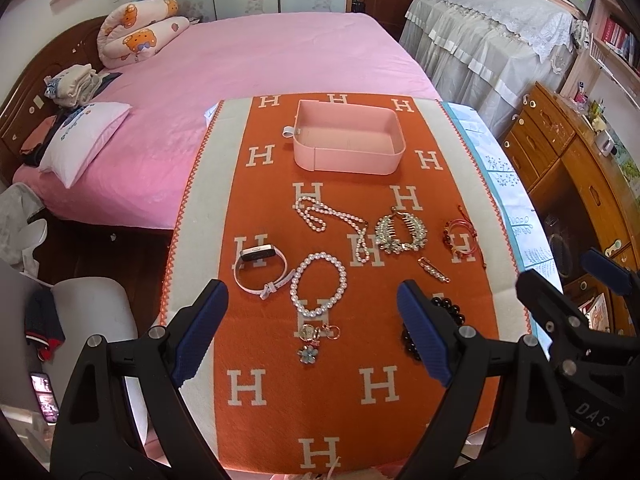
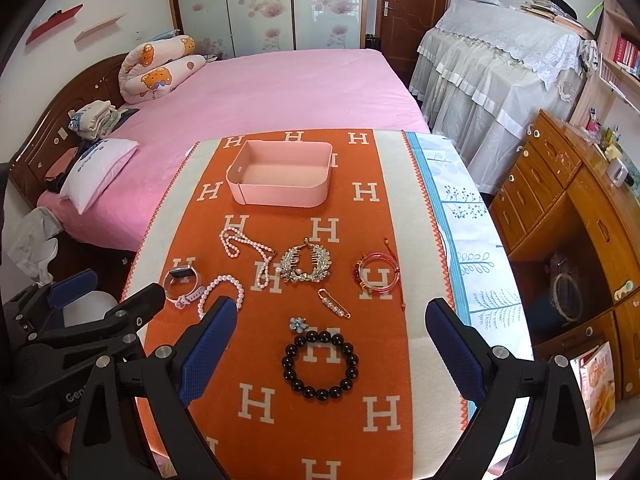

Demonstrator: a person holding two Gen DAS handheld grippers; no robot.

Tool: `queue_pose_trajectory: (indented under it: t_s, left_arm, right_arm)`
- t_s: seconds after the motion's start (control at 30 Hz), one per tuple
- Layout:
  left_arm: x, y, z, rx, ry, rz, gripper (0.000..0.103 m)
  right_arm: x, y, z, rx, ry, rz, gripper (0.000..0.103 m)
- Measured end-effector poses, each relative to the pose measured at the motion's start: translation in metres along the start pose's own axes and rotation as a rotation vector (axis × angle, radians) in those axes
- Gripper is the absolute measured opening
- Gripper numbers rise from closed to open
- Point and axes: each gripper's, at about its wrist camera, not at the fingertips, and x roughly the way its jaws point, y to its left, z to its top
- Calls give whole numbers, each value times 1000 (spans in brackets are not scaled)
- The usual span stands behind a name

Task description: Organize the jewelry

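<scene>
An empty pink tray (image 1: 347, 157) (image 2: 280, 194) stands at the far end of an orange cloth (image 1: 280, 360) (image 2: 320, 432). Nearer lie a long pearl necklace (image 1: 332, 218) (image 2: 248, 248), a silver comb (image 1: 400, 232) (image 2: 306, 266), red bangles (image 1: 460, 240) (image 2: 378, 274), a pearl pin (image 1: 434, 269) (image 2: 334, 303), a white watch (image 1: 260, 268) (image 2: 184, 284), a pearl bracelet (image 1: 318, 284) (image 2: 220, 290), a flower charm (image 1: 314, 340) (image 2: 298, 324) and a black bead bracelet (image 1: 448, 320) (image 2: 320, 364). My left gripper (image 1: 312, 328) hangs open above the charm. My right gripper (image 2: 332, 348) hangs open above the black beads.
The table abuts a pink bed (image 1: 260, 60) (image 2: 280, 88) with pillows. A wooden cabinet (image 1: 580, 168) (image 2: 580, 208) stands to the right, a lace-covered piece of furniture (image 1: 492, 36) behind it. A pale chair (image 1: 92, 312) is at the left, a phone (image 1: 44, 396) below it.
</scene>
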Motion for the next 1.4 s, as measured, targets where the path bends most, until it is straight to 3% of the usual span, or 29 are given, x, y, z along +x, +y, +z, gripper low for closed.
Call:
queue_pose_trajectory:
  t_s: [0.47, 0.67, 0.9, 1.17, 1.4]
  left_arm:
    - [71, 68, 43, -85, 112, 20, 85]
    - [105, 87, 52, -118, 177, 16, 85]
    - [136, 79, 55, -115, 248, 6, 85]
    - [177, 69, 56, -112, 349, 59, 85]
    - [205, 62, 66, -164, 361, 60, 83]
  right_arm:
    - [33, -24, 12, 162, 75, -38, 97]
    - [57, -47, 8, 215, 159, -26, 87]
    - [101, -71, 1, 208, 261, -12, 80]
    - [165, -58, 1, 101, 359, 93, 65]
    - [210, 1, -1, -41, 431, 262, 56]
